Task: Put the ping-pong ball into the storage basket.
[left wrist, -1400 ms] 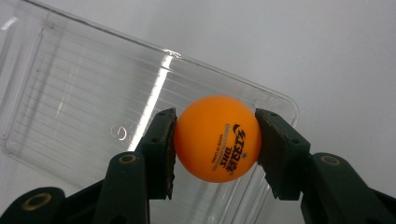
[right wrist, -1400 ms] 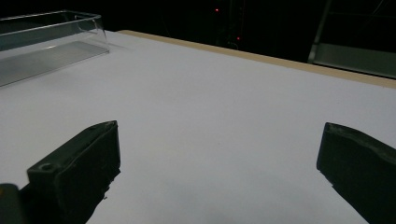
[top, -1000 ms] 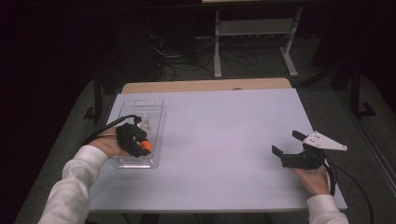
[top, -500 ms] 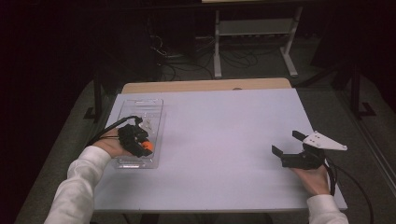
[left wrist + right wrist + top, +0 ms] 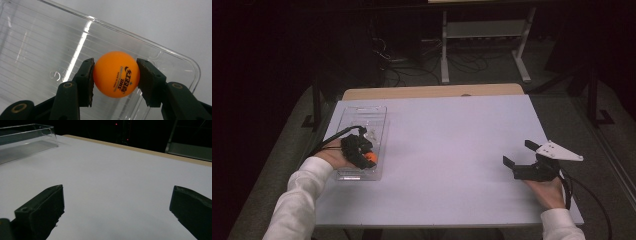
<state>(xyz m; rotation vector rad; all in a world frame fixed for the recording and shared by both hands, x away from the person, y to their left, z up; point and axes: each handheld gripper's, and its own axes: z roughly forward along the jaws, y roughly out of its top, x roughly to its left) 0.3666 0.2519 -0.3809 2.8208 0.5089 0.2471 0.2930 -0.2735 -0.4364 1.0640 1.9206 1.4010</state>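
High view: the left gripper (image 5: 362,156) sits over the near end of the clear tray (image 5: 362,120), an orange ball (image 5: 371,158) at its tip. The right gripper (image 5: 523,159) rests well apart on the table (image 5: 447,150), jaws wide.

Left gripper view: both jaws press the ball (image 5: 116,74) between them, the tray (image 5: 37,50) beneath.

Right gripper view: jaws spread wide with nothing between; the tray (image 5: 25,142) lies far ahead to their left.

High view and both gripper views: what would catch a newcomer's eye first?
The orange ball, clamped between the left gripper pads over the clear tray at the table's left. At the right edge, the right gripper rests wide open on the bare white table.
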